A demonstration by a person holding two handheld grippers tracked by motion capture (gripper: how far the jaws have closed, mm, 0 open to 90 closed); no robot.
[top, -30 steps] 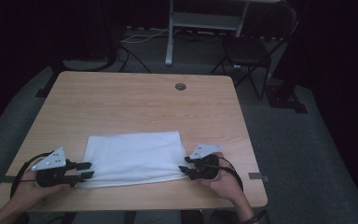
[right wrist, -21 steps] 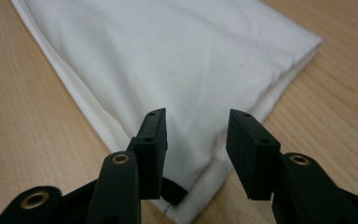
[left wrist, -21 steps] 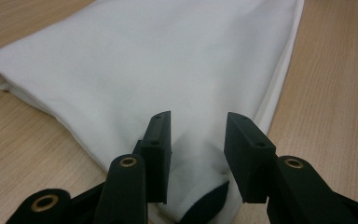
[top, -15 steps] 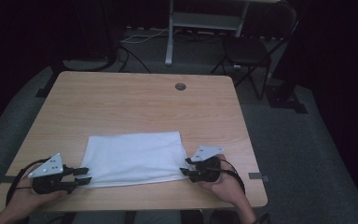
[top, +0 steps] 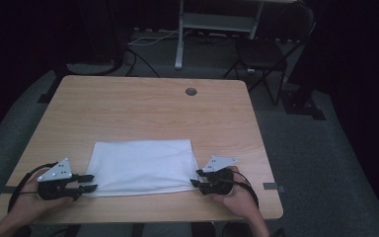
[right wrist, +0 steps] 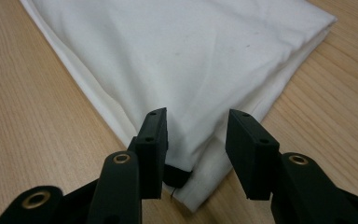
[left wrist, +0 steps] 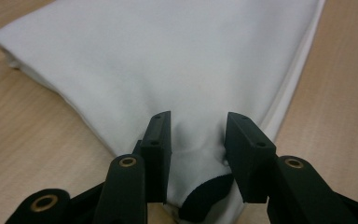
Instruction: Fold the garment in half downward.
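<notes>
1. Left gripper (top: 90,182): you hold it at the cloth's near left corner, jaws partly spread around a raised bit of fabric; whether the pads press it, you cannot tell.
2. White folded cloth (top: 143,165): it lies flat on the wooden table (top: 143,111), near your edge. Judge it light, soft, limp, several layers thick; take it at the two near corners, catching all layers.
3. Right gripper (top: 196,178): you hold it at the near right corner, jaws apart astride the corner tip, not pinching.
</notes>
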